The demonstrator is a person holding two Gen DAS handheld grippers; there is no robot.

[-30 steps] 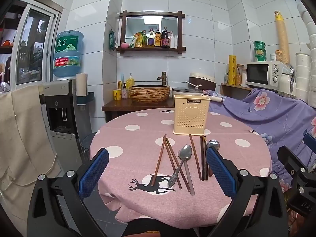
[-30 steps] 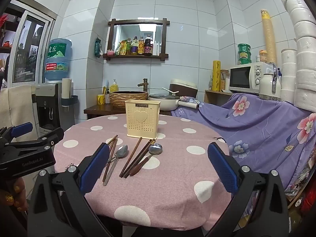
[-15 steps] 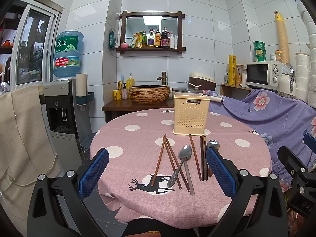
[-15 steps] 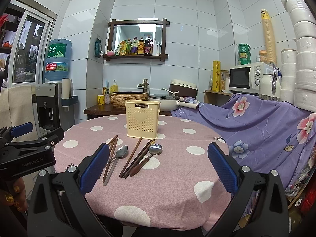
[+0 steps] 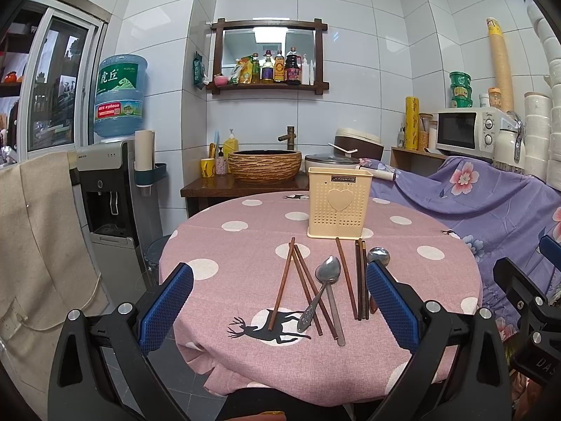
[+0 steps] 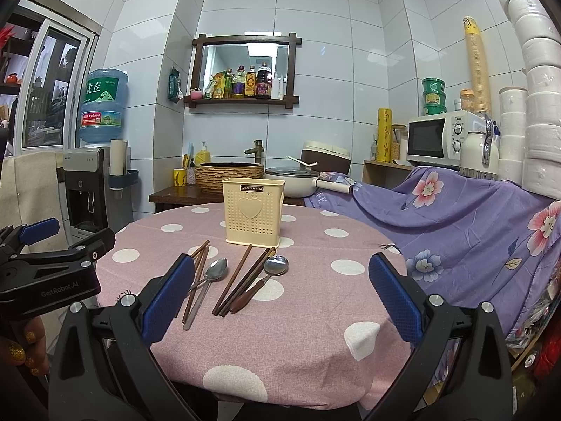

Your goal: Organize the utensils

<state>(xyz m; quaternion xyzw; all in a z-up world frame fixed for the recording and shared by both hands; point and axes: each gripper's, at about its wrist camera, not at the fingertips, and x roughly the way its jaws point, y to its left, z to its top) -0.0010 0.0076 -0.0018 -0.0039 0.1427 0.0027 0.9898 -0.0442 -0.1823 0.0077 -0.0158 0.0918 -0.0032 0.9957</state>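
A cream utensil holder (image 5: 339, 203) with a heart on its front stands upright near the middle of the pink dotted table (image 5: 224, 263); it also shows in the right wrist view (image 6: 253, 211). In front of it lie several brown chopsticks (image 5: 283, 284), a silver spoon (image 5: 324, 279) and a wooden-handled spoon (image 5: 378, 256). The chopsticks (image 6: 242, 277) and both spoons (image 6: 213, 273) also show in the right wrist view. My left gripper (image 5: 280, 308) is open and empty, at the table's near edge. My right gripper (image 6: 280, 301) is open and empty, further right.
A water dispenser (image 5: 108, 189) stands left of the table. Behind it is a wooden counter with a woven basin (image 5: 264, 165) and a pot (image 6: 291, 175). A purple floral cloth (image 6: 455, 210) covers the furniture on the right, under a microwave (image 6: 438, 138).
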